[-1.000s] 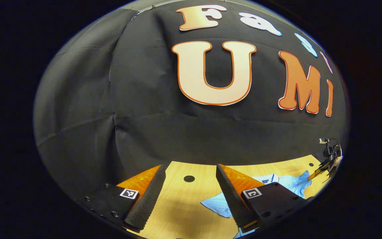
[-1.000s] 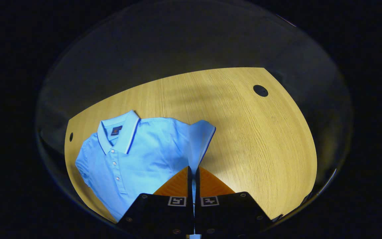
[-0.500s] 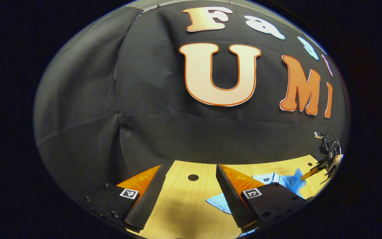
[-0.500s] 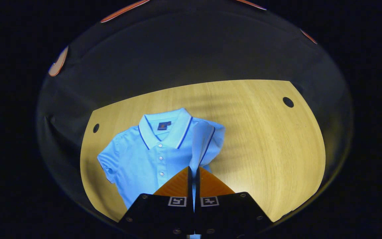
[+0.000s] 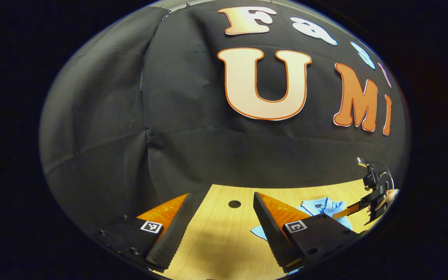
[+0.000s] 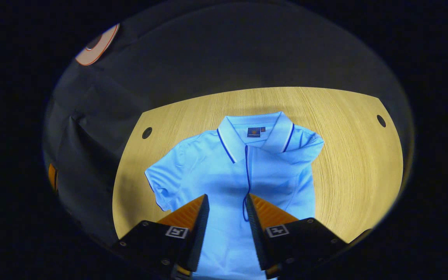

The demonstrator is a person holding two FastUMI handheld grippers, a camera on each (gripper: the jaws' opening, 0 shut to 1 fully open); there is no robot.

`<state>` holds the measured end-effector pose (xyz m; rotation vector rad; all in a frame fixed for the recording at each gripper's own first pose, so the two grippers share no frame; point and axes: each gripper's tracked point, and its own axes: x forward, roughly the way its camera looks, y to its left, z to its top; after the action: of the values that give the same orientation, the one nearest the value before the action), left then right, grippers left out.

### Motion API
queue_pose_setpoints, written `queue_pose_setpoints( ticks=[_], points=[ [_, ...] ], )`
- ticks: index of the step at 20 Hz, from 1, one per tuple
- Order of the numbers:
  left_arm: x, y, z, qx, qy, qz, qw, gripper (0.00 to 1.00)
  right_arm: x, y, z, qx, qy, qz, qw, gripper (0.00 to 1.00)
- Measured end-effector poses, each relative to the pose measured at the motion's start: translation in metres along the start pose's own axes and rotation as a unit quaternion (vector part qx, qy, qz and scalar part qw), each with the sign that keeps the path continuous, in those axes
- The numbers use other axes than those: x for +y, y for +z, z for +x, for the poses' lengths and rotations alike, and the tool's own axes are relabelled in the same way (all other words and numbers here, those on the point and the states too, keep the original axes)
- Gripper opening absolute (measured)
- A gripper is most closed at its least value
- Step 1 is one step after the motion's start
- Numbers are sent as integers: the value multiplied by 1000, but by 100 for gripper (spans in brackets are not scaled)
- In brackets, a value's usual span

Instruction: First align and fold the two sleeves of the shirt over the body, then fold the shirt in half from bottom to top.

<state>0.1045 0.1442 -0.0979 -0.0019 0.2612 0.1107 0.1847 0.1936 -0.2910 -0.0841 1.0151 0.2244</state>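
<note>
Your right gripper [image 6: 227, 210] has its jaws apart, holding nothing, just above the blue shirt [image 6: 224, 171], which lies flat on the tabletop [image 6: 348, 163] with one sleeve [image 6: 303, 147] folded over its body. Your left gripper [image 5: 220, 221] also has its jaws apart over bare tabletop, the shirt off to its right.

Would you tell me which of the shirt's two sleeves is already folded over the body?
The sleeve on the right of the right gripper view: it lies across the shirt's chest, while the other sleeve sticks out flat on the table.
</note>
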Motion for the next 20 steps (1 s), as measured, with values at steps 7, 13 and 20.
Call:
queue_pose_setpoints(
  ticks=[7,13,20],
  points=[
    [-14,-26,6,49,5,-24,999,98,0,6,-34,-36,-13,-11,999,99],
    [-60,-73,27,142,-17,-52,988,98,-14,8,-59,-60,-26,4,998,99],
    [-115,-144,72,257,-26,-57,964,99,-32,-6,-79,-64,-8,32,997,99]
  ],
)
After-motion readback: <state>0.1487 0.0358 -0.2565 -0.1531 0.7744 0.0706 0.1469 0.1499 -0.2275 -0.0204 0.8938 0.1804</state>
